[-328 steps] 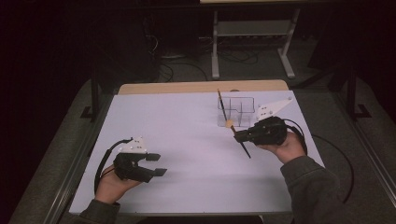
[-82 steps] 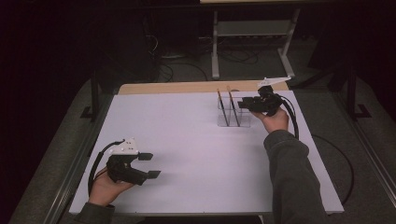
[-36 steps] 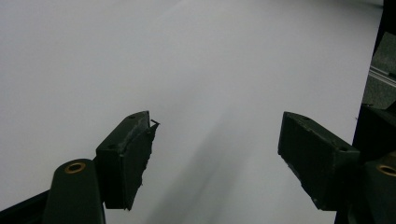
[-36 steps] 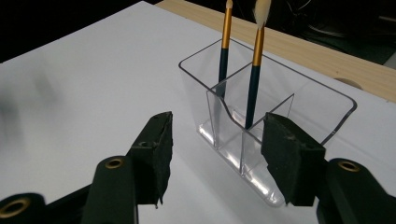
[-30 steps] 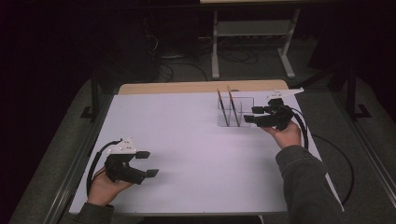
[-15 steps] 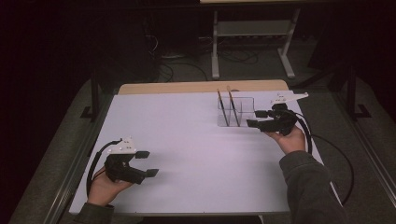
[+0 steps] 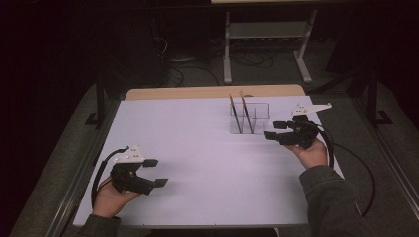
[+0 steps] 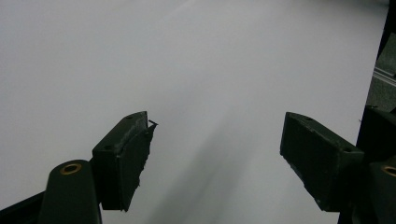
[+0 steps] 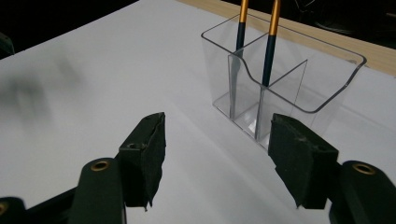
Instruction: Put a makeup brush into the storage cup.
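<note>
The bench carries a white top with a bare wooden strip along its far edge.

Holder: a clear plastic holder stands upright near the far edge, toward the far right corner. In the right gripper view, inner walls divide the holder into compartments.

Brushes: two thin, dark-shafted brushes with orange upper sections stand in the holder, side by side and leaning slightly. Brush one sits on the left, brush two just beside it on the right. In the right gripper view, brush one and brush two occupy adjacent compartments, separated by an inner wall.

Right gripper: the right gripper is held above the bench near the right edge, just beside the holder on its right side, jaws pointing left toward it. In its own view the right gripper is released: the jaws stand well apart with only bench surface and the holder's base between them. It touches nothing.

Left gripper: the left gripper is held near the near left corner, well apart from the holder. In its own view the left gripper is released, jaws spread wide over bare white surface, grasping nothing.

A cable trails from the right gripper past the right edge.
</note>
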Available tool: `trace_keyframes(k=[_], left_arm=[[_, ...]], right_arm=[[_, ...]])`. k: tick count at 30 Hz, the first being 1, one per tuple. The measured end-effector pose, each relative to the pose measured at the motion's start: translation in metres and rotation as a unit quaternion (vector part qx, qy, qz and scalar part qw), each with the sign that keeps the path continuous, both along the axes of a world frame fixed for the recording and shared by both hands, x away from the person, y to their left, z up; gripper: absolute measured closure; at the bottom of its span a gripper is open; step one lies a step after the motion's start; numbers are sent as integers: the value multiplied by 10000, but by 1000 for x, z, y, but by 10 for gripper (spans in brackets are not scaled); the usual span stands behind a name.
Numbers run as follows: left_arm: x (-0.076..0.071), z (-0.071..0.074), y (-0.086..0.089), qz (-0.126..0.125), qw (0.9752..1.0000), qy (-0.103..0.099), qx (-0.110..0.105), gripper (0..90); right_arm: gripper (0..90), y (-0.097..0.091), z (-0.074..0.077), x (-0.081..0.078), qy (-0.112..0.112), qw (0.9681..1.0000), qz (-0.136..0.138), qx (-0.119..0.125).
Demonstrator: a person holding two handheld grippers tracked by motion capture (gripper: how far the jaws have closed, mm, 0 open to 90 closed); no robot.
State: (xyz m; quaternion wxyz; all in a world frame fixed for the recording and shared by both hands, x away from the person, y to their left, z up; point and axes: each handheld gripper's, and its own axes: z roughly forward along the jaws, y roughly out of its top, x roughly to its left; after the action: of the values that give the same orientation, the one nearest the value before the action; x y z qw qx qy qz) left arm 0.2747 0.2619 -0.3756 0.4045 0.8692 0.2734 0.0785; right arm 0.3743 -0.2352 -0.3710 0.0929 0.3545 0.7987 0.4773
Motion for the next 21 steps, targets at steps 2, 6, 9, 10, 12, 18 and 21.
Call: trace_keyframes(k=[2, 6, 9, 10, 12, 18, 21], left_arm=[[0, 0, 0, 26, 10000, -2, -27, 235], [-1, 1, 0, 18, 10000, -20, -19, 233], [0, 1, 0, 28, 10000, -59, -50, 233], [-1, 1, 0, 48, 10000, -53, -53, 233], [-1, 1, 1, 67, 9999, -56, -52, 233], [-1, 1, 1, 81, 9999, -69, -49, 234], [-1, 2, 1, 84, 9999, -111, -47, 234]], right_arm=[[352, -1, -1, -2, -7, 10000, 10, 17], [338, -3, -3, -7, 29, 10000, 34, 22], [337, -3, -3, -10, 31, 10000, 64, 34], [337, -3, -2, -12, 8, 10000, 67, 37], [337, -3, -2, -14, -2, 9999, 94, 38], [330, -4, -5, -21, -7, 9999, 119, 32], [321, -6, -6, -23, 32, 9999, 117, 45]])
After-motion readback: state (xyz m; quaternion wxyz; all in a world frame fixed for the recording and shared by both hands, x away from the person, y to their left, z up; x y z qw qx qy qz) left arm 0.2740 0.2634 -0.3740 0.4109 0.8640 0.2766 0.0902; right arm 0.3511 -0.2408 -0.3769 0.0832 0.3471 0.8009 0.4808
